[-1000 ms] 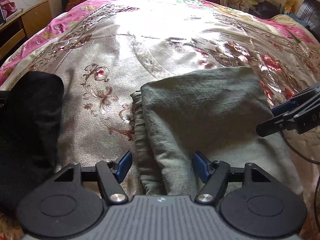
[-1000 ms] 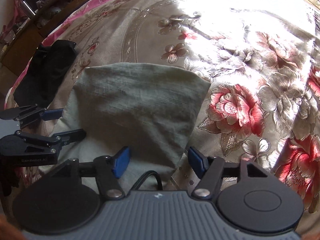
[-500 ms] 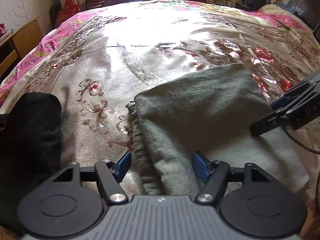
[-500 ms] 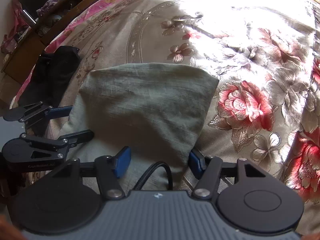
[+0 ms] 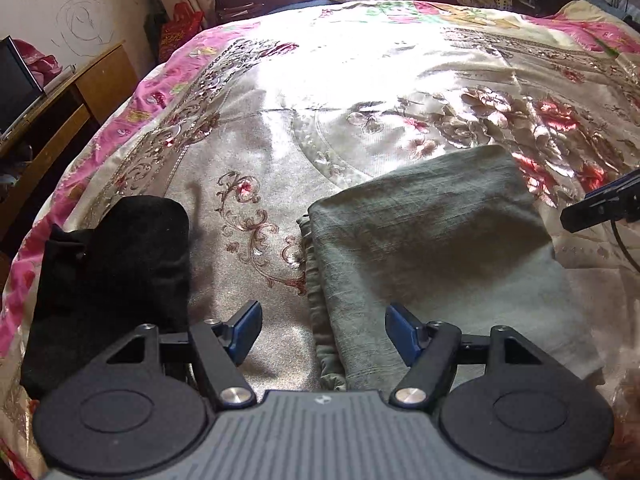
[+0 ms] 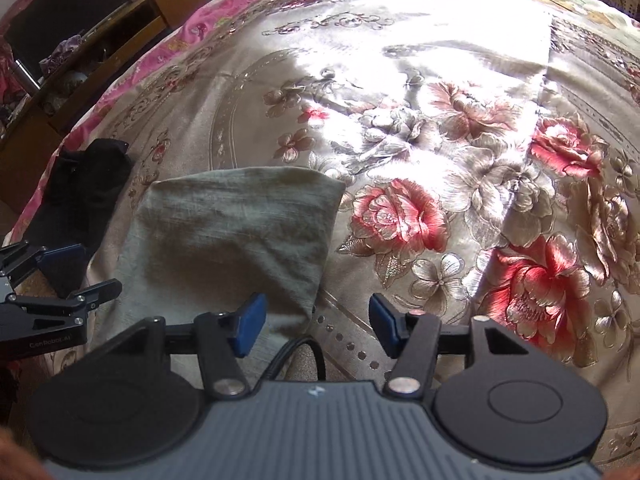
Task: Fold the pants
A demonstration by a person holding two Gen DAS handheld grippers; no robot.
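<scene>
The grey-green pants (image 5: pixel 432 248) lie folded into a flat rectangle on the flowered bedspread (image 5: pixel 320 100); they also show in the right wrist view (image 6: pixel 236 236). My left gripper (image 5: pixel 324 330) is open and empty, held above the near left edge of the fold. My right gripper (image 6: pixel 314 322) is open and empty, above the near right corner of the pants. The right gripper's fingers (image 5: pixel 600 204) show at the right edge of the left view, and the left gripper (image 6: pixel 72 268) shows at the left of the right view.
A black garment (image 5: pixel 108 272) lies on the bed left of the pants, also seen in the right wrist view (image 6: pixel 84 184). A wooden desk (image 5: pixel 52 112) stands beyond the bed's left side. A black cable (image 6: pixel 304 354) hangs below the right gripper.
Both grippers have pulled back and up from the folded pants, staying open. The right gripper has moved away to the right. The pants lie still.
</scene>
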